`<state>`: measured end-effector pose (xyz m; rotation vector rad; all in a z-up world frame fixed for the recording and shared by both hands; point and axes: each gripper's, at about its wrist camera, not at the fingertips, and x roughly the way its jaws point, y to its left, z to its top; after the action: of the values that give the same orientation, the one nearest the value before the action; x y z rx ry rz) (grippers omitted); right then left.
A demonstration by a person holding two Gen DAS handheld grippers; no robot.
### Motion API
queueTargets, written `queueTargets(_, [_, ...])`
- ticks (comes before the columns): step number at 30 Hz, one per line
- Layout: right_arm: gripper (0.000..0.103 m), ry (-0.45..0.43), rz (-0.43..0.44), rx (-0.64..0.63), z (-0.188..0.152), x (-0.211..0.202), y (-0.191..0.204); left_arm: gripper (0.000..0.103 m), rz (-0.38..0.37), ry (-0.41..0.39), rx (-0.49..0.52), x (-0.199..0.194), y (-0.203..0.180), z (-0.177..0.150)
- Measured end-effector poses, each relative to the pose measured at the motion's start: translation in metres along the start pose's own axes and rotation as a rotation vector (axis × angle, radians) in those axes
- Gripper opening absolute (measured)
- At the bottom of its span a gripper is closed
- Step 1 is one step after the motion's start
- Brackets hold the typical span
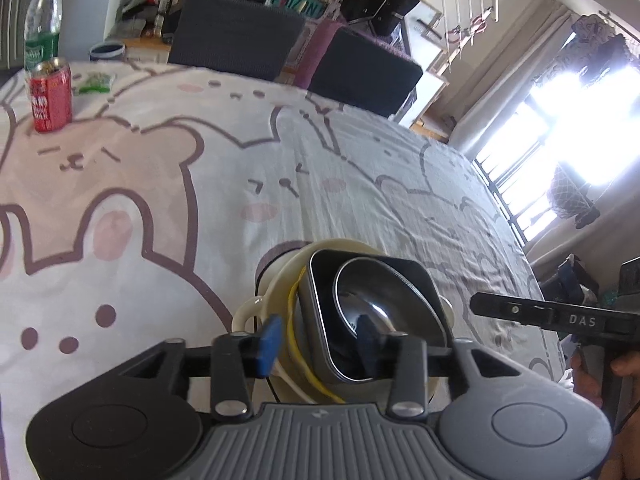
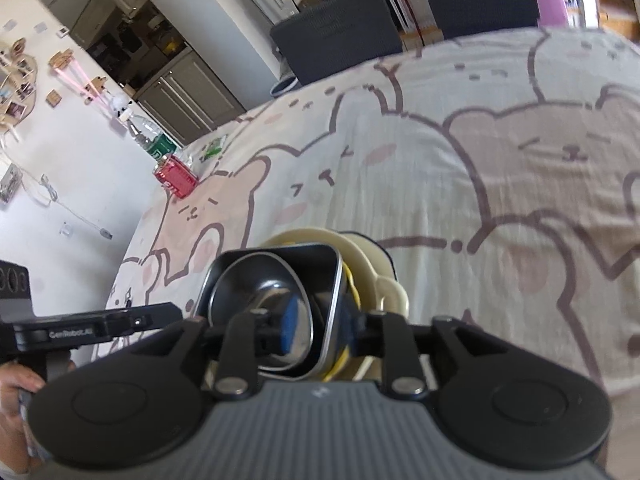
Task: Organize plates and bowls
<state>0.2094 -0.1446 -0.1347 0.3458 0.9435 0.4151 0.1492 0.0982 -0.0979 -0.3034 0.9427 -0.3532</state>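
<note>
A stack of dishes sits near the table's front edge: a cream two-handled dish [image 1: 276, 276] at the bottom, a yellow-rimmed piece, a square steel tray [image 1: 320, 320] and a round steel bowl [image 1: 384, 304] nested in it. My left gripper [image 1: 318, 340] has one blue pad outside the stack's left wall and the other inside the bowl, closed on the stack's edge. In the right wrist view my right gripper [image 2: 320, 328] grips the opposite side of the steel tray [image 2: 280, 264], one pad inside the bowl [image 2: 260, 296], above the cream dish [image 2: 360, 248].
The table wears a cloth [image 1: 200, 168] printed with bears and rabbits. A red soda can [image 1: 50, 96], a plastic bottle [image 1: 42, 24] and a green packet [image 1: 94, 80] stand at its far left corner. Two dark chairs [image 1: 236, 36] stand behind it. A bright window is at the right.
</note>
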Motion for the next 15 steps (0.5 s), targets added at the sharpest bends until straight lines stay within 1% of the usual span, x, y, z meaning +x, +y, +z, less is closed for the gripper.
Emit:
queueTargets(2, [0.044,-0.027,0.002,-0.027,-0.001,-0.008,0.002,0.056,0.015,-0.025,0.008,-0.010,-0.002,-0.002])
queueTargets(3, [0.045,-0.042,0.006,-0.039,-0.003,-0.011,0.003,0.063,0.020,-0.040,0.014,-0.015,-0.002,-0.003])
queueTargets(4, [0.050,-0.058,0.005,-0.044,-0.004,-0.016,0.003,0.072,0.023,-0.057,0.017,-0.021,-0.003,-0.003])
queueTargets(5, [0.055,-0.073,0.000,-0.047,-0.006,-0.021,0.004,0.075,0.024,-0.074,0.017,-0.027,-0.004,-0.004])
queueTargets(7, [0.059,-0.105,-0.016,-0.061,-0.008,-0.030,0.005,0.083,0.032,-0.112,0.028,-0.040,-0.006,-0.007])
queueTargets(8, [0.064,-0.132,-0.028,-0.079,-0.010,-0.037,0.007,0.086,0.042,-0.132,0.039,-0.047,-0.008,-0.008])
queueTargets(9, [0.067,-0.158,-0.042,-0.092,-0.012,-0.044,0.010,0.091,0.050,-0.150,0.047,-0.053,-0.010,-0.010])
queueTargets(10, [0.073,-0.185,-0.055,-0.104,-0.014,-0.050,0.013,0.095,0.055,-0.167,0.051,-0.058,-0.011,-0.012])
queueTargets(11, [0.078,-0.223,-0.072,-0.124,-0.017,-0.058,0.016,0.097,0.061,-0.187,0.053,-0.065,-0.013,-0.015])
queueTargets(13, [0.084,-0.298,-0.100,-0.160,-0.024,-0.071,0.023,0.101,0.066,-0.214,0.052,-0.075,-0.017,-0.019])
queueTargets(15, [0.089,-0.362,-0.123,-0.183,-0.031,-0.082,0.028,0.103,0.064,-0.244,0.056,-0.085,-0.021,-0.026])
